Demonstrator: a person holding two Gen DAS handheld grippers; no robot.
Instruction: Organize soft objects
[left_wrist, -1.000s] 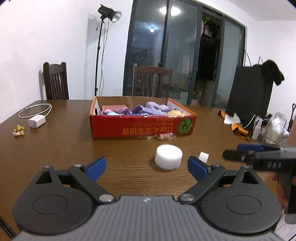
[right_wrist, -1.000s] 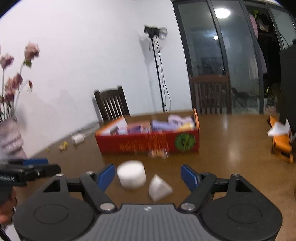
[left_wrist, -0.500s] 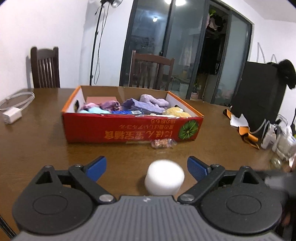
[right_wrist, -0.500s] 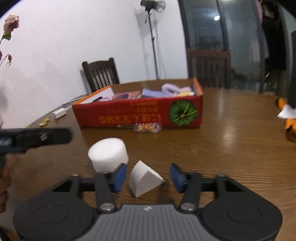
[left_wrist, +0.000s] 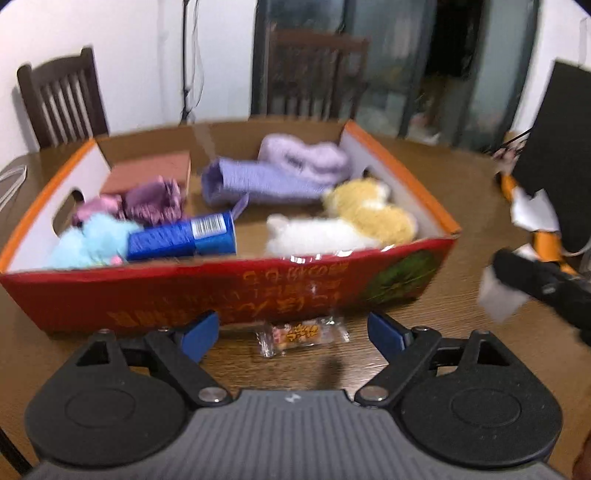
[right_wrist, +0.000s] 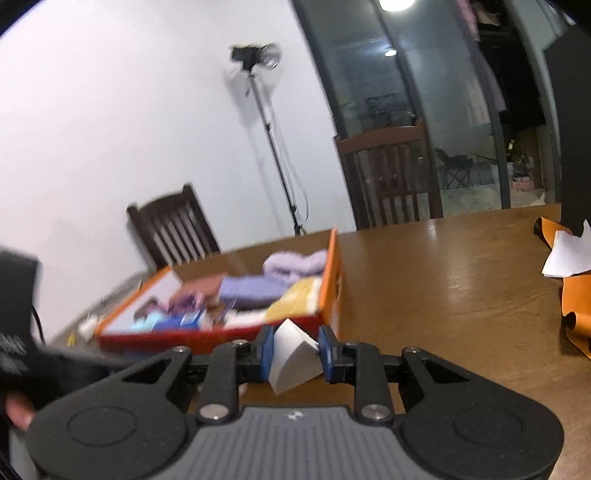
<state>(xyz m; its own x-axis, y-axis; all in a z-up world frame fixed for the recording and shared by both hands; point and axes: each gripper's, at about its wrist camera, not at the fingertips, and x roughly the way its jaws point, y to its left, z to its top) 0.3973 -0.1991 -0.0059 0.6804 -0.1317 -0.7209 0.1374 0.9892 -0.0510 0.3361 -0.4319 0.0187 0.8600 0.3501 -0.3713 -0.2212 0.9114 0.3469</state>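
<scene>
Two tools: both over the worktop.
Right tool: pinching a white foam wedge, lifted beside the red box.
Left tool: spread, jaws just narrowing, nothing between them, above a candy wrapper.

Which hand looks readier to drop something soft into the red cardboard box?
The right gripper: it clamps a white foam wedge near the red cardboard box. The left gripper is open, holding nothing.

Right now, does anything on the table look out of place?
Yes: a clear-wrapped snack packet lies loose on the table against the red box's front wall, outside the box and not a soft item.
</scene>
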